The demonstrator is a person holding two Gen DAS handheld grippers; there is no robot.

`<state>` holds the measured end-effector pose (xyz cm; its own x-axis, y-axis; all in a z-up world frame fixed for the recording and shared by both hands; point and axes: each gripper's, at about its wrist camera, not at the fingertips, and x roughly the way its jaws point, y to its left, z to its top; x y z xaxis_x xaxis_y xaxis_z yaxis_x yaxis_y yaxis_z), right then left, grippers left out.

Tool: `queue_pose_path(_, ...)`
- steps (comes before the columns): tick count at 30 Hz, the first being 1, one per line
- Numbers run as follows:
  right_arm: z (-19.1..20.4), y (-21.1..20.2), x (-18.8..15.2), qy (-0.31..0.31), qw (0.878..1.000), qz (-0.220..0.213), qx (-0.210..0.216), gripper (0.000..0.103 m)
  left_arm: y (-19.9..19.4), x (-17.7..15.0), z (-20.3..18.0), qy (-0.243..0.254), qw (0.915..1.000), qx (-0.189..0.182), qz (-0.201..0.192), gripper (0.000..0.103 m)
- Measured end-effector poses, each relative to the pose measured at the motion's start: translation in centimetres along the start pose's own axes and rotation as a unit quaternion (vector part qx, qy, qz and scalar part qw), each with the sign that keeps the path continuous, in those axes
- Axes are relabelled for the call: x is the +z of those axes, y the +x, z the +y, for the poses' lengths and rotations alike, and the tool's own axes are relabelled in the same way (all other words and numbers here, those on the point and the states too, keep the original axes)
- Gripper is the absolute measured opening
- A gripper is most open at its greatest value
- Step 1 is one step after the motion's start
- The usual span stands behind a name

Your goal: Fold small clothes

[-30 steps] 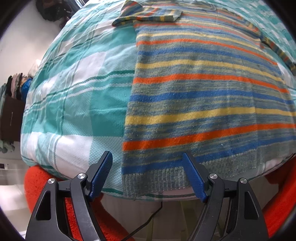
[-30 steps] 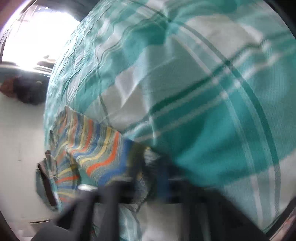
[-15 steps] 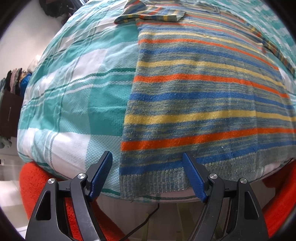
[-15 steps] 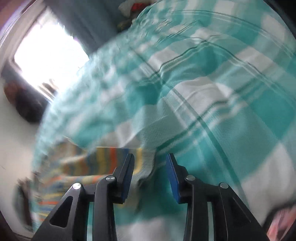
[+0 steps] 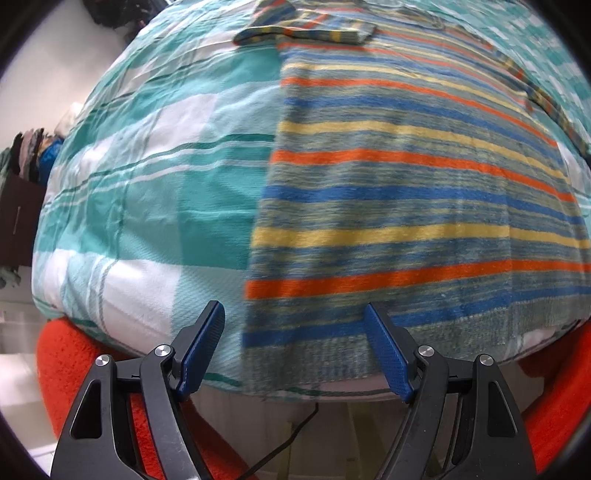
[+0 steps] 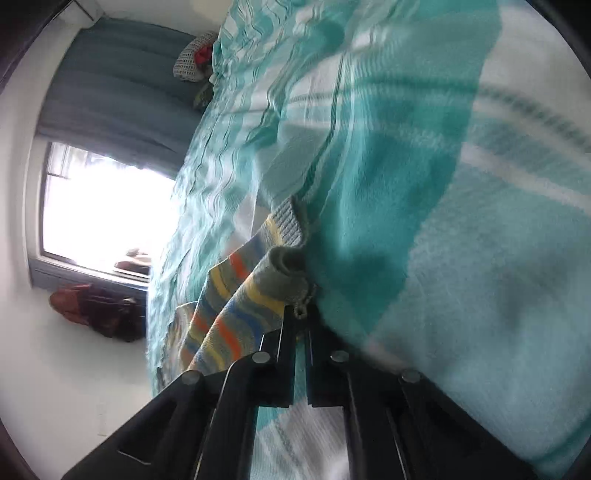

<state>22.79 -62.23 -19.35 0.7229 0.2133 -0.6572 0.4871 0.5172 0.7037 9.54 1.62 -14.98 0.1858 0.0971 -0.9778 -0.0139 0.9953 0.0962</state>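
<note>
We've got the right tool (image 6: 300, 314) pinching the soft, floppy sweater (image 5: 424, 192) by its cuff (image 6: 286, 275); the left tool (image 5: 295, 347) gapes empty over the near hem corner.

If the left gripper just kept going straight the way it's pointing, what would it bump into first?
Most likely the striped sweater spread on the checked bedcover: the open left gripper straddles the sweater's hem corner, though how far above it is unclear.

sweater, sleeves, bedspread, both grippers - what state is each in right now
striped sweater: spread flat on the bed, hem nearest
left sleeve: folded in over the chest
sleeve cuff: pinched, lifted off the bedspread
plaid bedspread: wrinkled
left gripper: open, empty, over the hem
right gripper: shut on the cuff
</note>
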Motion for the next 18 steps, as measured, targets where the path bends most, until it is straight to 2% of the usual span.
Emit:
queue_pose_path(2,1.1,-2.4,-0.5,-0.003,1.000,-0.002,0.003,0.003,0.1,0.0,0.2,-0.004,1.0000,-0.002,0.001,0.079)
queue_pose_path(4,1.9,-3.8,-1.0,-0.007,1.000,0.001,-0.026,0.003,0.3,0.1,-0.1,-0.004,0.9999,-0.009,0.004,0.079)
queue_pose_path(7,0.8,-1.7,-1.7,-0.005,0.994,0.039,-0.105,0.003,0.5,0.4,-1.3,0.016,0.9998,-0.010,0.004,0.079)
queue_pose_path(8,0.5,-0.8,-1.8,-0.011,0.992,0.053,-0.116,0.003,0.3,0.4,-1.6,0.024,0.9997,-0.006,0.002,0.079)
queue_pose_path(10,1.4,-0.5,-1.6,-0.050,0.989,0.051,-0.132,0.003,-0.2,0.2,-2.0,0.038,0.9993,0.001,-0.007,0.080)
queue_pose_path(11,2.1,-0.7,-1.6,-0.069,0.987,0.049,-0.138,0.012,-0.4,0.1,-1.9,0.041,0.9991,0.006,-0.011,0.080)
queue_pose_path(12,3.5,-1.6,-1.6,-0.100,0.981,0.032,-0.164,0.016,-0.4,0.0,-1.9,0.042,0.9990,0.010,-0.012,0.080)
queue_pose_path(13,5.3,-2.9,-1.8,-0.143,0.970,-0.002,-0.197,0.027,-0.4,-0.1,-1.8,0.041,0.9990,0.012,-0.011,0.080)
queue_pose_path(14,6.7,-3.5,-2.2,-0.182,0.960,-0.025,-0.212,0.038,-0.2,-0.2,-1.7,0.038,0.9992,0.010,-0.010,0.080)
queue_pose_path(15,8.5,-3.9,-3.0,-0.239,0.945,-0.046,-0.217,0.043,0.0,-0.1,-1.7,0.034,0.9994,0.005,-0.007,0.080)
queue_pose_path(17,11.1,-2.9,-4.4,-0.320,0.929,-0.042,-0.180,0.062,0.3,0.0,-1.9,0.035,0.9994,0.002,-0.005,0.080)
queue_pose_path(18,11.8,-1.3,-5.2,-0.350,0.924,-0.036,-0.152,0.065,0.2,0.1,-2.3,0.040,0.9992,0.004,-0.006,0.080)
